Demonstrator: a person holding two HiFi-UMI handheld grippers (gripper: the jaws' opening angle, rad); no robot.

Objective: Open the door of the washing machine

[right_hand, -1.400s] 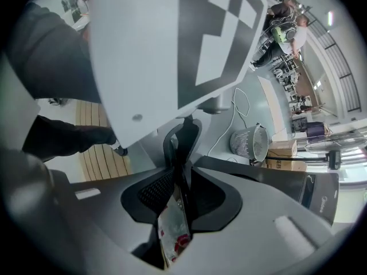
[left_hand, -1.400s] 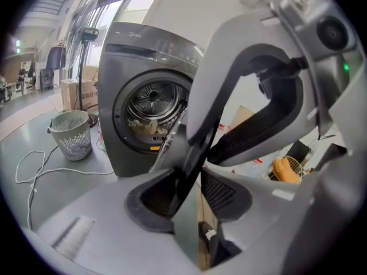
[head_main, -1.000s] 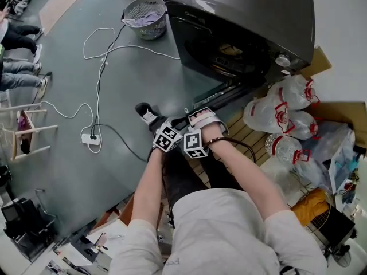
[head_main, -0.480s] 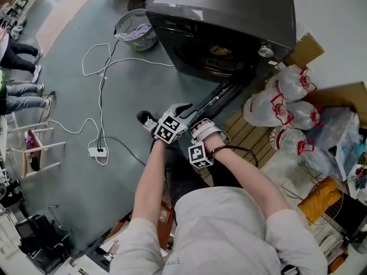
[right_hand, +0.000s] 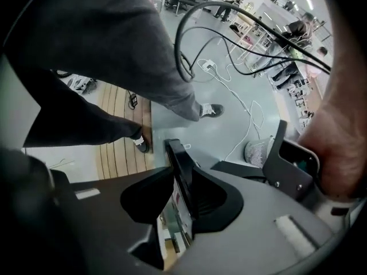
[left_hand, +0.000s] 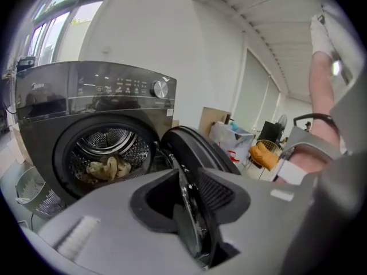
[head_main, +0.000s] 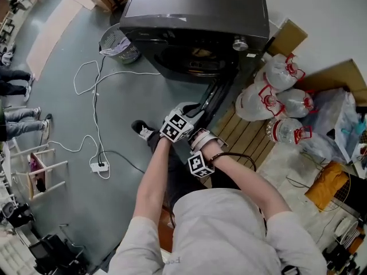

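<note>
The dark grey washing machine (head_main: 195, 16) stands at the top of the head view. Its round door (head_main: 213, 99) is swung out toward me. In the left gripper view the drum (left_hand: 106, 153) is uncovered, with pale laundry (left_hand: 106, 168) inside. My left gripper (head_main: 187, 109) is at the door's free edge. The door rim (left_hand: 195, 153) runs edge-on into the gap of the left gripper (left_hand: 192, 216), whose jaws are closing. My right gripper (head_main: 202, 137) points steeply down just behind it. A dark panel edge (right_hand: 174, 159) lies between its opening jaws (right_hand: 180, 202).
A mesh basket (head_main: 117, 43) stands left of the machine. White cable and a power strip (head_main: 98, 166) lie on the grey floor. Large water bottles (head_main: 269, 90) and a wooden pallet (head_main: 243, 133) are on the right. My shoe (head_main: 140, 129) is beside the door.
My left gripper has risen and moved forward to the door's free edge. The right gripper has dropped back behind it. The head view has shifted closer over the machine.
</note>
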